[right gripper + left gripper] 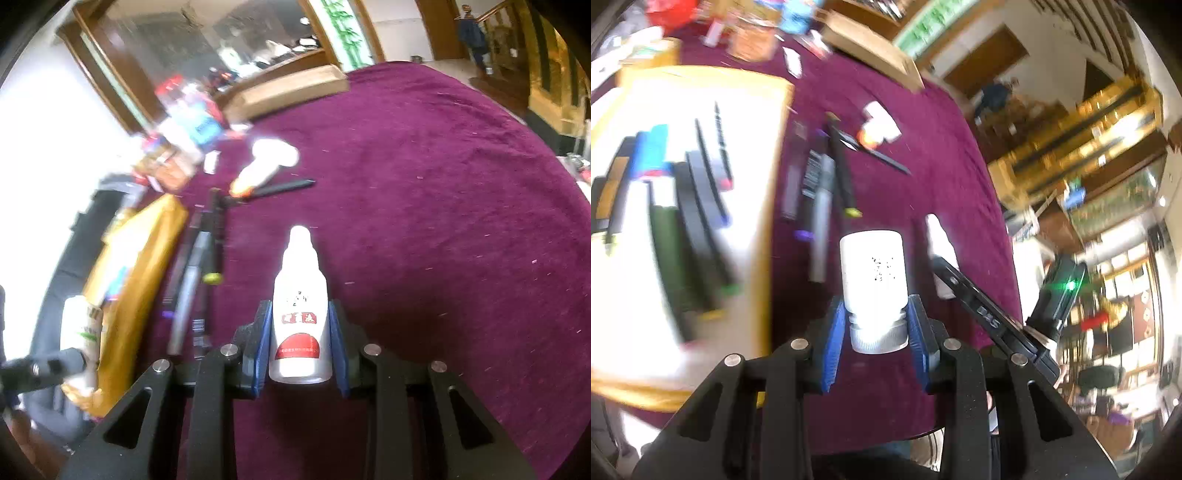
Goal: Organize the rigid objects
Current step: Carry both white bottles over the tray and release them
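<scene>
Bottles lengthwise in each claw: left claw [875, 325] grips capped jar [873, 280] cap-inward, right claw [301, 347] clamps dropper bottle [300, 314] nozzle-outward

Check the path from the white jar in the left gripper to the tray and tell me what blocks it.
Nothing visible blocks it. The white jar is held off the cloth in the left gripper. Markers lie flat on the cloth between it and the tray, low enough to pass over. The tray already holds pens.
</scene>
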Action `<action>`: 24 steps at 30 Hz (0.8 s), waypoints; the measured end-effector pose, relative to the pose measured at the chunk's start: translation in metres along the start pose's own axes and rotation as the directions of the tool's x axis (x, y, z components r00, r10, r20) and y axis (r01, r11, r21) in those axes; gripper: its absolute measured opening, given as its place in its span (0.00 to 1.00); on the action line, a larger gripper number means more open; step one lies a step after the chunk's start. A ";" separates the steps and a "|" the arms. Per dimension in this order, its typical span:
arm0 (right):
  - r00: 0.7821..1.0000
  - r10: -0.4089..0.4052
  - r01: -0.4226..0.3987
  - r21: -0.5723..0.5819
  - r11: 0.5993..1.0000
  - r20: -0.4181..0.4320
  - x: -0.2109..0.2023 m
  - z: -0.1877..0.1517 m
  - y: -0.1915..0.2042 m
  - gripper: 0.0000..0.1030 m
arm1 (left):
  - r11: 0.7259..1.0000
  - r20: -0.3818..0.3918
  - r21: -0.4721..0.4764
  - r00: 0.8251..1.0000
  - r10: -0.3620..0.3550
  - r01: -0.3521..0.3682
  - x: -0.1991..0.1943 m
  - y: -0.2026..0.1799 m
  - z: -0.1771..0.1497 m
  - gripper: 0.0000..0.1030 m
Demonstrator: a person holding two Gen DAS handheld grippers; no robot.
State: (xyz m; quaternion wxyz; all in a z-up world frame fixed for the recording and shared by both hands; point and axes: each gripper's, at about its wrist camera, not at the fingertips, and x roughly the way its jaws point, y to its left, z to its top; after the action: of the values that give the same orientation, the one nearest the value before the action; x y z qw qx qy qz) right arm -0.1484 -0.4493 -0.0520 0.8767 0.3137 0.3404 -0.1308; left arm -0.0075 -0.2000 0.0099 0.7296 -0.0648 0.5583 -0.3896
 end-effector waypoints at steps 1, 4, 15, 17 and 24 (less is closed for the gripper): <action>0.999 0.042 -0.042 0.001 0.999 0.003 -0.003 -0.001 0.005 0.26 | 1.000 0.020 -0.012 1.000 0.008 -0.008 -0.009 0.006 0.001 0.29; 0.989 0.150 -0.149 -0.020 0.989 0.007 -0.009 -0.003 0.034 0.26 | 0.997 0.087 -0.077 0.996 0.037 -0.030 -0.040 0.036 0.008 0.29; 0.934 0.323 -0.347 -0.172 0.922 -0.153 0.036 0.011 0.160 0.26 | 0.964 0.191 -0.163 0.951 0.241 -0.212 -0.069 0.118 0.065 0.29; 0.936 0.302 -0.335 -0.193 0.922 -0.179 0.052 0.016 0.177 0.26 | 0.958 0.180 -0.153 0.946 0.269 -0.243 -0.061 0.130 0.078 0.29; 0.963 0.159 -0.218 -0.279 0.935 -0.220 0.113 0.032 0.218 0.26 | 0.945 0.105 -0.141 0.945 0.311 -0.296 -0.033 0.167 0.119 0.29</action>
State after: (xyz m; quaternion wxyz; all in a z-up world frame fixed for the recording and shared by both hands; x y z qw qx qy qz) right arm 0.0475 -0.3039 -0.0096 0.8853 0.2194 0.4082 0.0386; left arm 0.1756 -0.1047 -0.0095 0.8093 -0.0472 0.5374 -0.2326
